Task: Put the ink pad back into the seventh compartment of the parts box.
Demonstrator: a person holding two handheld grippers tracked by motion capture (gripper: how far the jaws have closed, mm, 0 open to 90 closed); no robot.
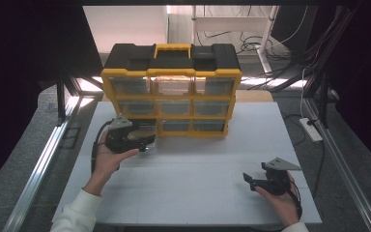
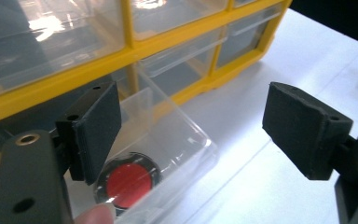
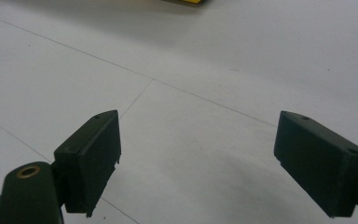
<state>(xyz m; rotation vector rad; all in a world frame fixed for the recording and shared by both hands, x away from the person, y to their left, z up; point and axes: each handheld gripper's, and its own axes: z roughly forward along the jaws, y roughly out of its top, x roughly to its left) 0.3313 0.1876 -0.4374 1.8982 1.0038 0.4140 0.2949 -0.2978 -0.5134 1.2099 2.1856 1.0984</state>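
Observation:
A yellow and black organizer (image 1: 170, 89) with clear drawers stands at the back of the white table (image 1: 188, 193). Its bottom-left drawer (image 2: 163, 144) is pulled out, and a round red and black disc (image 2: 128, 183) lies inside it. My left gripper (image 1: 142, 141) hovers just over this drawer, jaws open; in the left gripper view (image 2: 191, 133) the drawer's front corner sits between the pads (image 2: 95, 128). My right gripper (image 1: 251, 180) is held low over the bare table at the front right, open, with nothing between its pads (image 3: 91, 158).
Aluminium rails (image 1: 43, 159) run along both sides of the table. A white power strip (image 1: 311, 129) and cables (image 1: 270, 48) lie on the floor to the right and behind. A fingertip (image 2: 93, 215) shows at the bottom of the left gripper view.

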